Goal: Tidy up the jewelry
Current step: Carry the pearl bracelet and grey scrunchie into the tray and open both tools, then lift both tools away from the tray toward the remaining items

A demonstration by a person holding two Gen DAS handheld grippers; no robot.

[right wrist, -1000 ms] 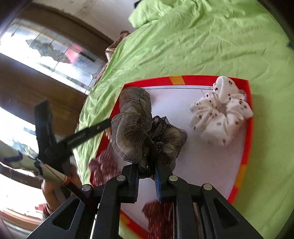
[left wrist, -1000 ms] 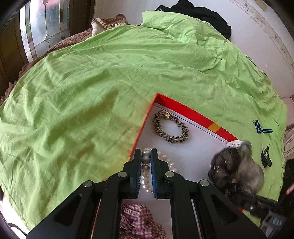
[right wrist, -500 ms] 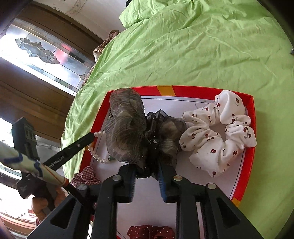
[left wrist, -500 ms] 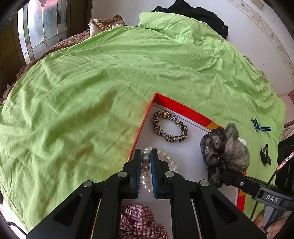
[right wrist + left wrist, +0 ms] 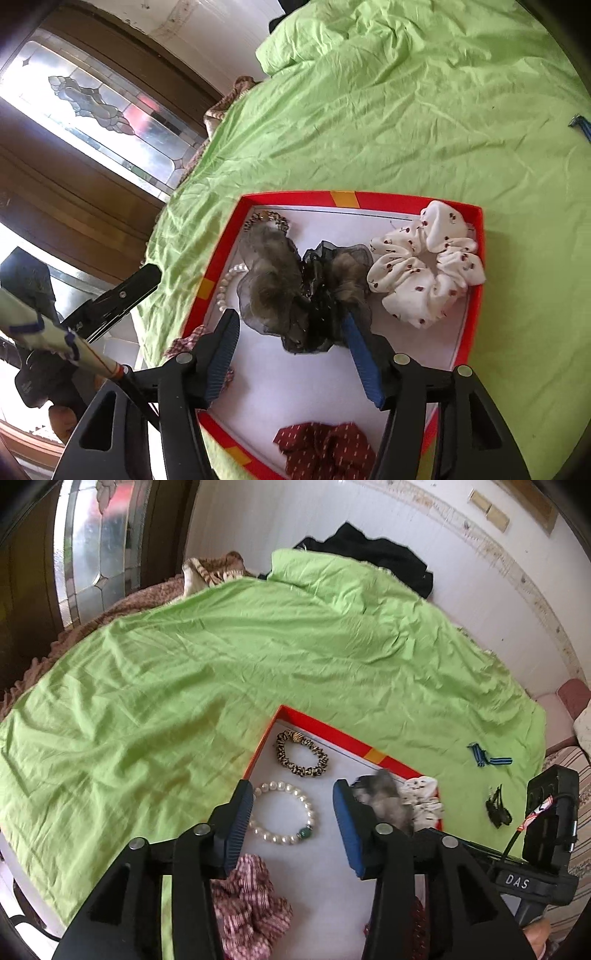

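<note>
A red-rimmed tray [image 5: 334,732] [image 5: 295,196] with a white floor lies on the green sheet. In it lie a pearl bracelet [image 5: 282,812] [image 5: 226,288], a leopard-print scrunchie [image 5: 301,758], a grey-black sheer scrunchie [image 5: 303,291] [image 5: 384,797], a white cherry-print scrunchie [image 5: 428,266] [image 5: 423,799], a pink plaid scrunchie [image 5: 247,904] and a dark red scrunchie [image 5: 325,446]. My left gripper [image 5: 293,827] is open just above the pearl bracelet, holding nothing. My right gripper [image 5: 291,354] is open over the tray, with the sheer scrunchie lying loose just beyond its fingertips.
On the sheet right of the tray lie a blue striped clip [image 5: 487,757] and a black hair clip [image 5: 498,808]. Dark clothing [image 5: 373,559] is heaped at the far end of the bed. A stained-glass window [image 5: 103,122] stands to the left.
Both grippers have opened. The left let go of the pearl bracelet, which lies in the tray. The right let go of the sheer scrunchie, which lies next to the white one.
</note>
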